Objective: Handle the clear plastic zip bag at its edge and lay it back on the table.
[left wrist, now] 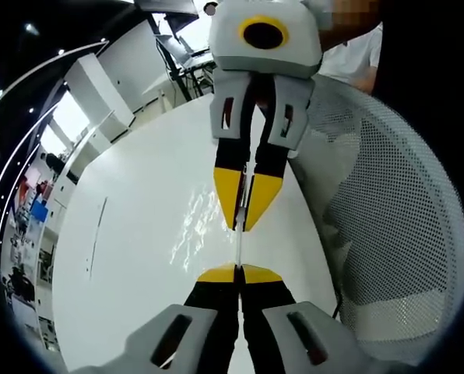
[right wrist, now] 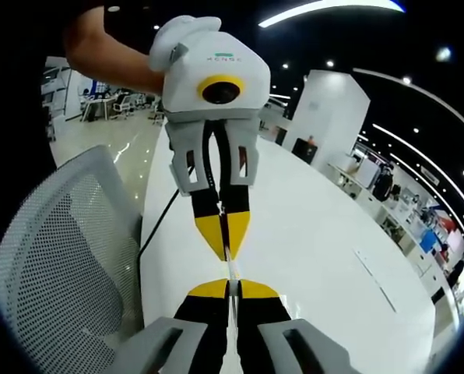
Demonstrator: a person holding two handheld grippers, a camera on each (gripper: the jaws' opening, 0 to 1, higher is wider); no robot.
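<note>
Above counter (left wrist: 138, 257), bag (left wrist: 240, 245) stretched edge-on between my tongs. Left tongs (left wrist: 239, 274) clamped on near edge, right tongs (right wrist: 229, 288) clamped on far edge. Risk: thin slick film slips if I pull apart; uneven release drops bag crumpled, or toward chair (left wrist: 388, 234).

Each camera is riding its own gripper, looking close along the jaws at the opposite gripper, so the two views are facing each other over the table (left wrist: 131, 257). Both are sharing the table, the mesh chair (right wrist: 53, 257) and the taut bag edge between.
</note>
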